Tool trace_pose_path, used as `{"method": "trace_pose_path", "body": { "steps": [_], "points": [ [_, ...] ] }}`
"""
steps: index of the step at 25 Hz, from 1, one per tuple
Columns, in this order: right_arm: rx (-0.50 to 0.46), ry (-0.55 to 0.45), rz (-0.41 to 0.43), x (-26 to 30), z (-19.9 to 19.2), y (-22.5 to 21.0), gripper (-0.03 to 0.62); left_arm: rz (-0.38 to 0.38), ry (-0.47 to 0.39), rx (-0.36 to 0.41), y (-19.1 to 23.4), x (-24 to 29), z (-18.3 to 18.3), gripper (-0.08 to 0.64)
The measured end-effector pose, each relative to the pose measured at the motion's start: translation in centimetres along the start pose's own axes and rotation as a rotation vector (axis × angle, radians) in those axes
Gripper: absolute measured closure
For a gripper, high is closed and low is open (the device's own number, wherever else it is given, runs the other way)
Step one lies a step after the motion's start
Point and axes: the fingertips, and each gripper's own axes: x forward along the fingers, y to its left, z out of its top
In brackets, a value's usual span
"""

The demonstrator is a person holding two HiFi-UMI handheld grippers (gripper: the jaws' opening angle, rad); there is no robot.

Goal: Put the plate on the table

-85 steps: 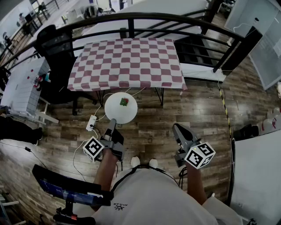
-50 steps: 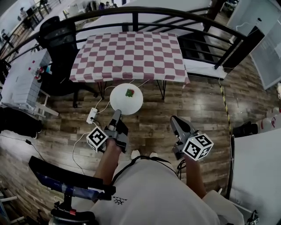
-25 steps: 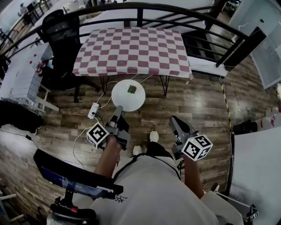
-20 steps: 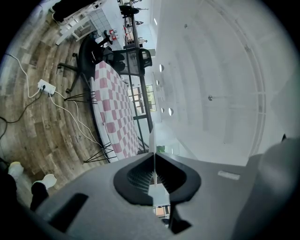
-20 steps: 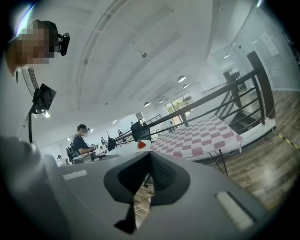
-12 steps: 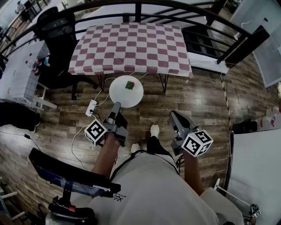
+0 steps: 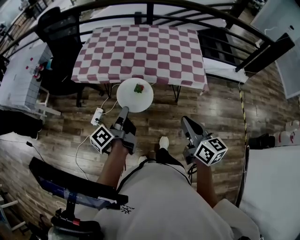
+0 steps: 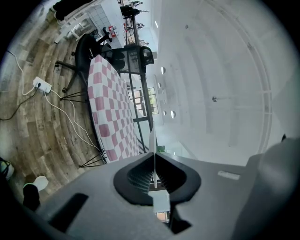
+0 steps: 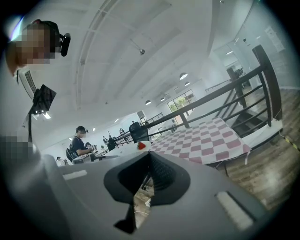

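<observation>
One round white plate (image 7: 130, 99), checkered table (image 7: 140, 51)

Wood floor (image 7: 215, 112), blk railing (image 7: 150, 11), office chair (image 7: 60, 40).

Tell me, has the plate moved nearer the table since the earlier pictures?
Yes, toward the table: floor showed between them earlier; now the plate overlaps its near edge.

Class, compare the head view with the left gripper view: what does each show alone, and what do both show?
Head view only: the round top face of the plate, and the right tool. Left gripper view only: the rim of the plate edge-on, clamped by the left tool, and the ceiling. Both: the checkered table and the power strip on the wooden floor.
</observation>
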Motion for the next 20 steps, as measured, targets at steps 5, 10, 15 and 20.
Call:
{"method": "trace_pose_path", "body": {
  "steps": [5, 10, 15, 20],
  "points": [
    [-0.003, 0.000, 0.013, 1.9, 2.2, -1.9, 0.584, 0.008, -0.008, 0.002, -0.4, 3.1, 0.6, 0.543],
    [-0.005, 0.000, 0.028, 2.9, 3.9, -3.9, 0.584, 0.012, -0.019, 0.008, -0.7, 5.8, 0.5, 0.543],
    [0.001, 0.003, 0.036, 3.5, 5.5, -6.2, 0.584, 0.006, -0.029, 0.004, -1.3, 8.3, -0.1, 0.543],
    [0.003, 0.015, 0.057, 4.1, 6.8, -8.8, 0.584, 0.013, -0.044, 0.004, -1.4, 10.9, -1.0, 0.543]
  ]
}}
